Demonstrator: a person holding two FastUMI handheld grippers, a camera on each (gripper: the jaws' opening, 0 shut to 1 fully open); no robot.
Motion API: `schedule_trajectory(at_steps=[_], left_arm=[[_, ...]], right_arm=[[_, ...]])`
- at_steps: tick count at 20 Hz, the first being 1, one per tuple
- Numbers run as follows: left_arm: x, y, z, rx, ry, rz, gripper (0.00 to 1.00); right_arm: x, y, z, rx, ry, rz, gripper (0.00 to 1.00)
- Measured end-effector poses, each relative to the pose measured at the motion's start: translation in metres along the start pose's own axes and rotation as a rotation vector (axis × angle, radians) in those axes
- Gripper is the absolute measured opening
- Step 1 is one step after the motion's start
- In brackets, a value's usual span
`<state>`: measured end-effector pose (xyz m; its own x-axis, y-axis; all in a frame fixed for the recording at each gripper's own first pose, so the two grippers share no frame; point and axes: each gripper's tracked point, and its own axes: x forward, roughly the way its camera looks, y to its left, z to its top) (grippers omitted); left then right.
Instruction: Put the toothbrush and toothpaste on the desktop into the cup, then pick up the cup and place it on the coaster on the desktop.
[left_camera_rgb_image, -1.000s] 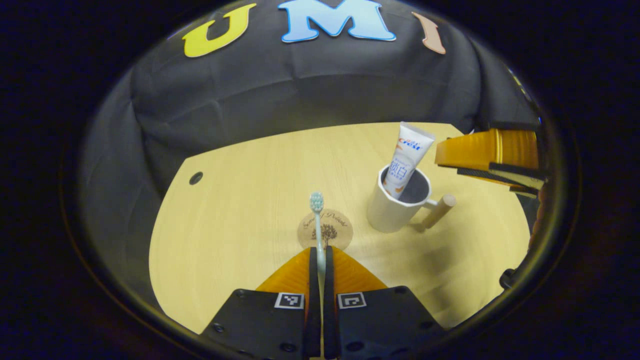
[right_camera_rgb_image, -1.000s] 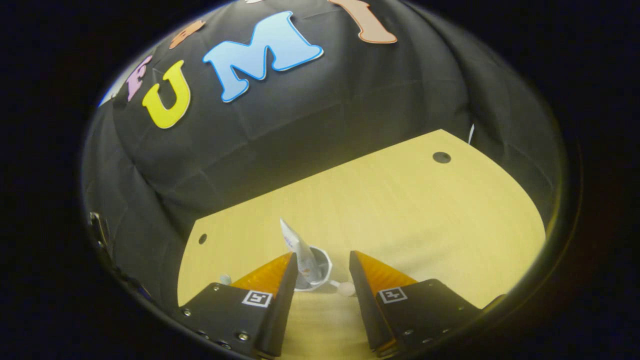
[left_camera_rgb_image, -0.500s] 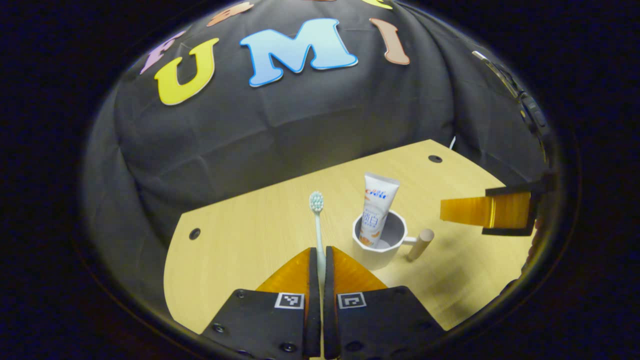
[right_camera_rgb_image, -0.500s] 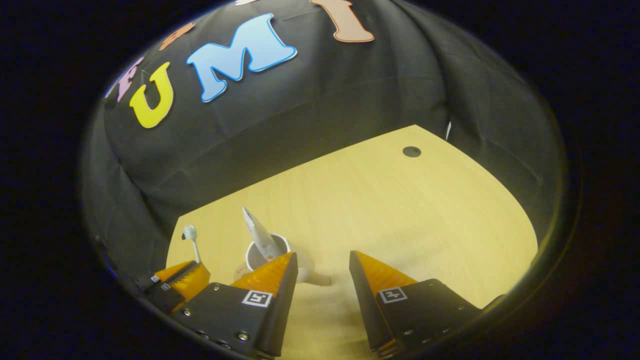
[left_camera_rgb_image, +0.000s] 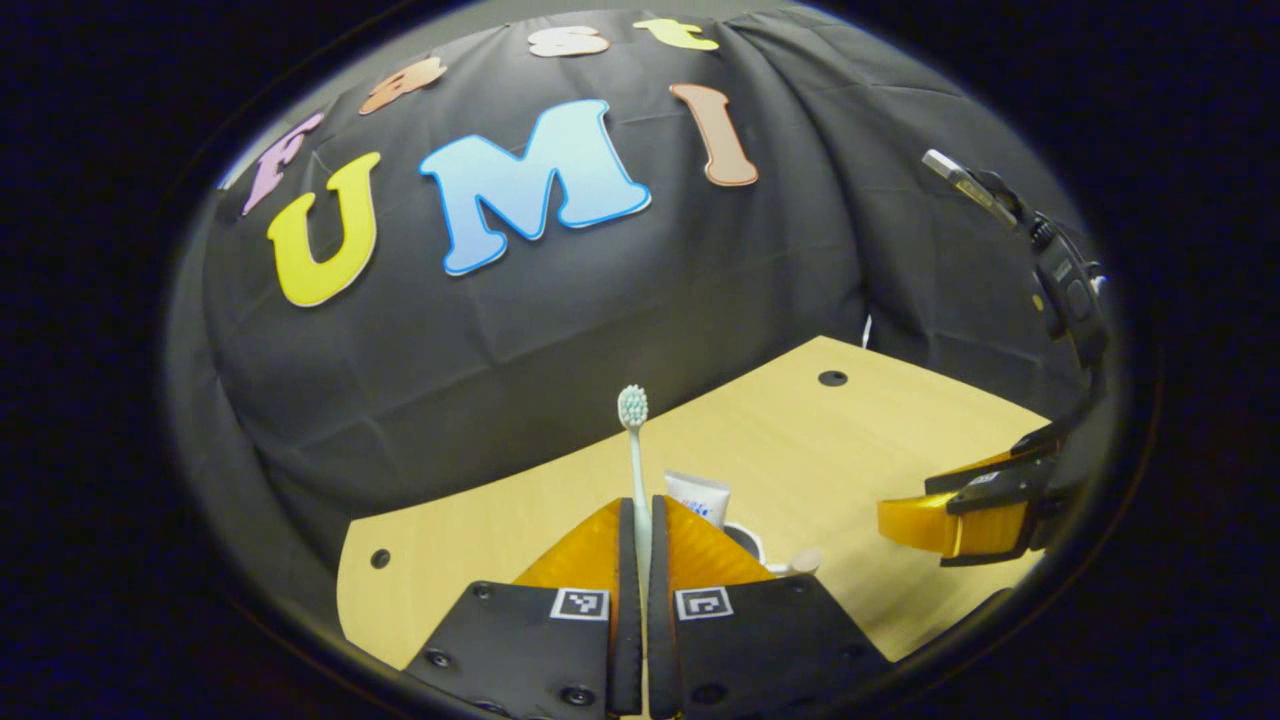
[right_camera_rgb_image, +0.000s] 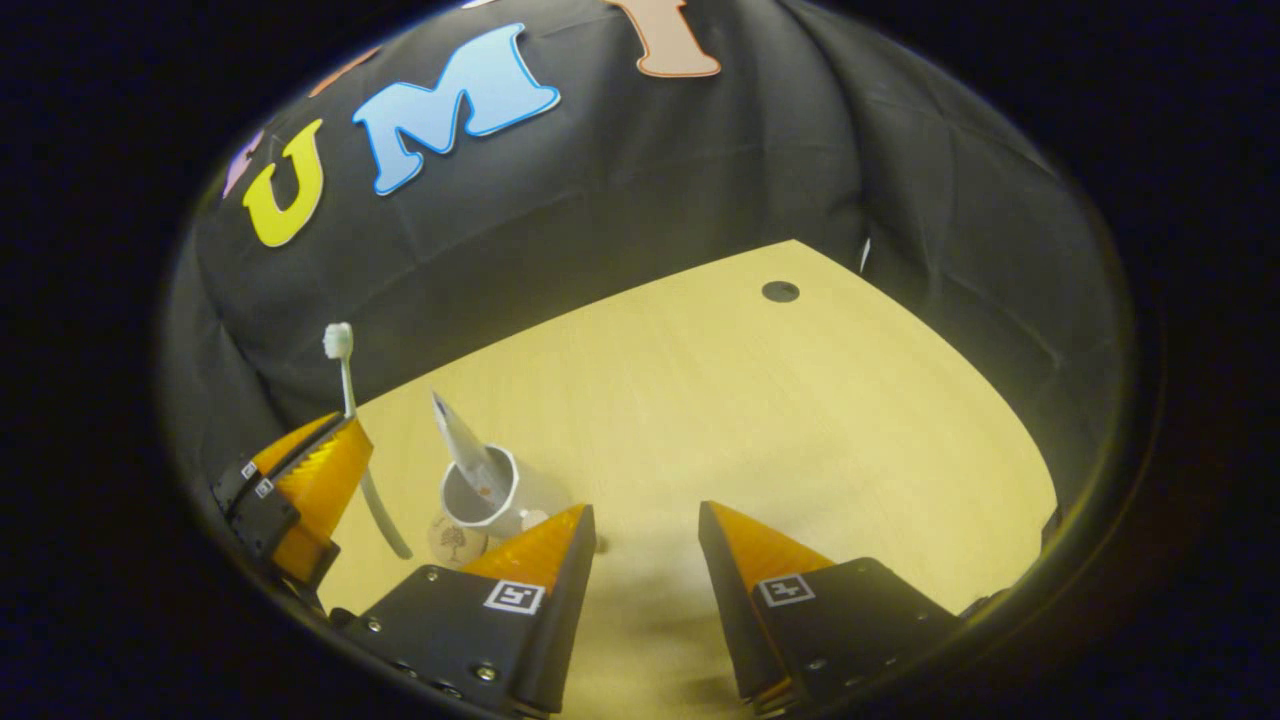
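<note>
1. Above the wooden desktop (right_camera_rgb_image: 800, 420), the left gripper (left_camera_rgb_image: 640, 530) pinches the toothbrush (left_camera_rgb_image: 634, 450) between closed fingers, bristle head pointing up.
2. Seen from the right gripper view, that toothbrush (right_camera_rgb_image: 350, 420) hangs just left of the white cup (right_camera_rgb_image: 490, 490), its lower end near the coaster (right_camera_rgb_image: 452, 540).
3. Toothpaste (right_camera_rgb_image: 458, 445) leans inside the cup, which stands on the desktop beside the coaster.
4. Right gripper (right_camera_rgb_image: 645, 530) hovers with fingers spread apart, holding nothing.
</note>
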<state>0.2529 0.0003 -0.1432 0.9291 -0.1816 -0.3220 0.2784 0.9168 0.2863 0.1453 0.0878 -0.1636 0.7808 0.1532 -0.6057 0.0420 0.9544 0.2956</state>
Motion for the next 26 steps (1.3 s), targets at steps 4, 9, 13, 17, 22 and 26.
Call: schedule_trajectory(at_steps=[4,9,13,17,22,26], left_arm=[[0.010,-0.008,0.016,0.027,-0.066,-0.033,0.10],[0.025,-0.011,0.027,0.028,-0.134,-0.031,0.10],[0.033,-0.014,0.022,0.022,-0.131,-0.034,0.10],[0.037,-0.015,0.016,0.008,-0.122,-0.028,0.10],[0.036,-0.017,0.014,-0.027,-0.134,-0.021,0.10],[0.035,-0.016,0.014,-0.046,-0.136,-0.008,0.18]], right_arm=[[-0.003,-0.015,-0.007,0.002,0.019,-0.021,0.63],[-0.006,-0.038,-0.011,0.007,0.039,-0.057,0.63],[-0.010,-0.056,-0.012,0.010,0.046,-0.081,0.63],[-0.012,-0.065,-0.015,0.006,0.060,-0.098,0.63],[-0.006,-0.065,-0.017,0.011,0.081,-0.095,0.62],[-0.002,-0.061,-0.022,-0.001,0.097,-0.084,0.62]])
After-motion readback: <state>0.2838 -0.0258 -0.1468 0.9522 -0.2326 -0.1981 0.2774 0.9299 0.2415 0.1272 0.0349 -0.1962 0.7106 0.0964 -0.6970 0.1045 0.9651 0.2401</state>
